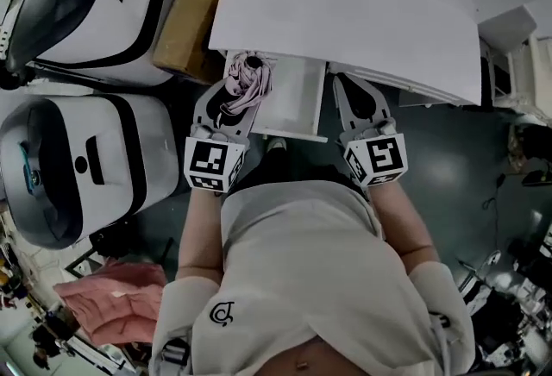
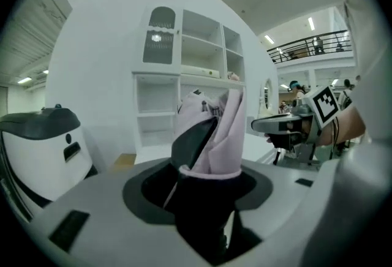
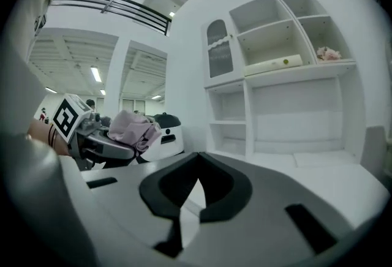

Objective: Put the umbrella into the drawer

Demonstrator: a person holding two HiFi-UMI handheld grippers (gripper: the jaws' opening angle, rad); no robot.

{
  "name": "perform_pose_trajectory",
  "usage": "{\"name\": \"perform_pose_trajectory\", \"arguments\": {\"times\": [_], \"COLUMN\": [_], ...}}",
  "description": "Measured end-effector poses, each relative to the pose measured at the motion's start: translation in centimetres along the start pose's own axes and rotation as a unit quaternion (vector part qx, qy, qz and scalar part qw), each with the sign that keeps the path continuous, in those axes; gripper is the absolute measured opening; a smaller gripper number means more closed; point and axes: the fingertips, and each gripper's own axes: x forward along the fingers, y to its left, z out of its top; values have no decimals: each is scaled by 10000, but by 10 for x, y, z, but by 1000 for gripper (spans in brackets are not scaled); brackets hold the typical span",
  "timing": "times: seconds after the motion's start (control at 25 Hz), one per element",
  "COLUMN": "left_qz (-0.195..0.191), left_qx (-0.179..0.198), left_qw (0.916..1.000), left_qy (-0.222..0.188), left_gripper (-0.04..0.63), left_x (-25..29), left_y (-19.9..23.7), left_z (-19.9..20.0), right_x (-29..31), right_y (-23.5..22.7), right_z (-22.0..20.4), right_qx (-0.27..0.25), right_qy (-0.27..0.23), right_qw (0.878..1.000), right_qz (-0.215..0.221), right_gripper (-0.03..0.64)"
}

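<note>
Umbrella (image 1: 247, 79): folded, pink, over the left edge of the open drawer (image 1: 297, 107).
Left gripper (image 1: 237, 94): jaws partly closed, clamping the umbrella.
Right gripper (image 3: 197, 158): jaws together, empty.
Handling: likely light, with soft fabric over a stiff core; best held mid-body.
Axis: along the jaws, far end toward the cabinet (image 1: 345, 12).

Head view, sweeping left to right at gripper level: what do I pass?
White machine → left gripper, shut on the folded pink umbrella → open white drawer → right gripper, nothing between its jaws → dark floor.
</note>
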Motion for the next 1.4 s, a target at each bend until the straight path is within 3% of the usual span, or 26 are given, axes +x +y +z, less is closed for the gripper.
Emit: {"name": "perform_pose_trajectory", "arguments": {"times": [0.16, 0.44, 0.76, 1.2, 1.4], "left_qz": [-792, -1782, -2772, -3248, -3298], "left_qx": [66, 500, 388, 1080, 1212], "left_qw": [9958, 9767, 9344, 8727, 8559], "left_qy": [448, 1090, 2202, 3482, 3795], "left_gripper": [227, 227, 230, 233, 236], "left_x": [43, 109, 152, 187, 201], "left_y": [3, 1, -33, -63, -71], "left_z": [-33, -102, -209, -318, -346], "right_x": [9, 28, 27, 5, -4], "right_y": [-12, -26, -40, -54, -54], "right_z": [-22, -58, -107, -163, -172], "right_qx": [177, 265, 519, 960, 1073], "right_qy": [162, 108, 514, 1068, 1222], "right_qw": [9976, 9952, 9891, 9752, 9713], "right_qz": [-645, -934, -1276, -1682, -1735], "right_gripper": [6, 6, 6, 6, 7]}}
